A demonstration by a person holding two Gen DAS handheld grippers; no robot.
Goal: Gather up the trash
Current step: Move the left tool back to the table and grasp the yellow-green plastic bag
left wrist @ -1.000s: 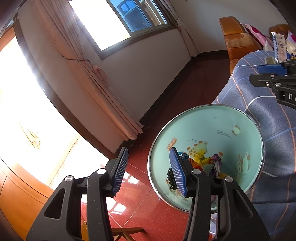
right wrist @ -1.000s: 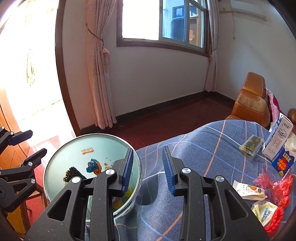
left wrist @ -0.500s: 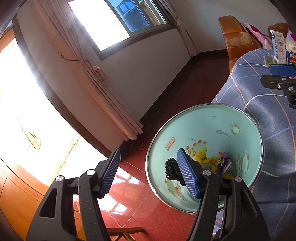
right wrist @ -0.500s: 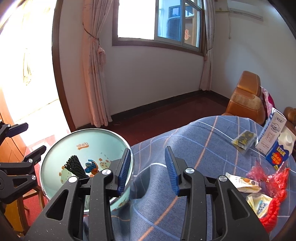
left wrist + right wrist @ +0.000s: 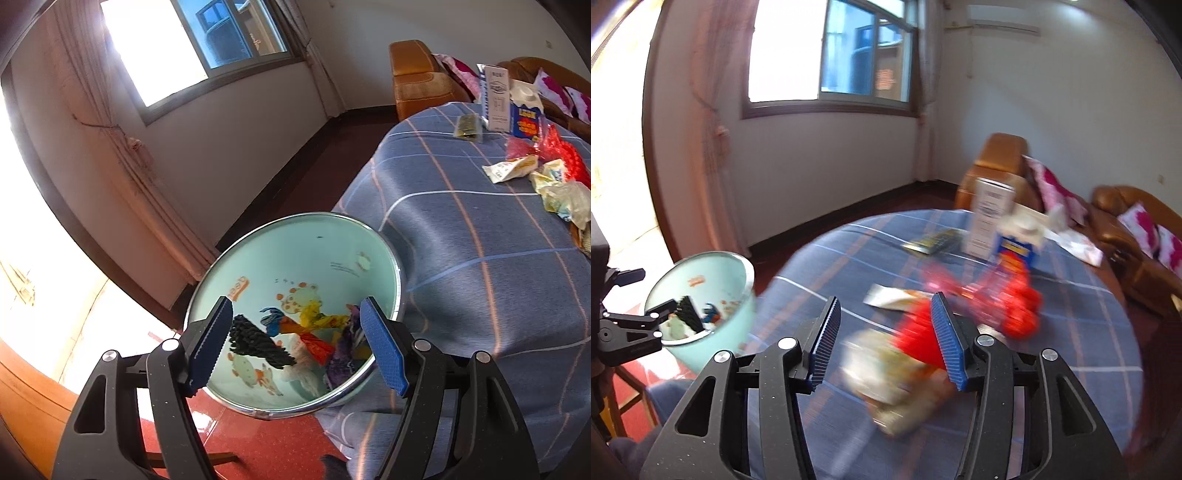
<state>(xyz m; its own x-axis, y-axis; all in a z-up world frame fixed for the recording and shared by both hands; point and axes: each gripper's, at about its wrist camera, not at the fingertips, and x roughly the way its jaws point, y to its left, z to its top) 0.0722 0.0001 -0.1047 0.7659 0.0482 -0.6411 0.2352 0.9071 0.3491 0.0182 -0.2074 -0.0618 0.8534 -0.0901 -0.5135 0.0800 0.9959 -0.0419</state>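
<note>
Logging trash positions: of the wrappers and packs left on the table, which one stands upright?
The white and blue carton at the table's far edge. It alone stands upright; the dark flat packet beside it and the crumpled wrappers lie flat.

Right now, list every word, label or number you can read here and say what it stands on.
"deer", in orange letters: inside wall of the mint bin, reading uncertain.
Small dark line of writing on the bin's inner wall, beside a cartoon animal: too small to read.
White and blue carton: print too small to read; blurred in the right wrist view.
Wrappers on the table: unreadable.
</note>
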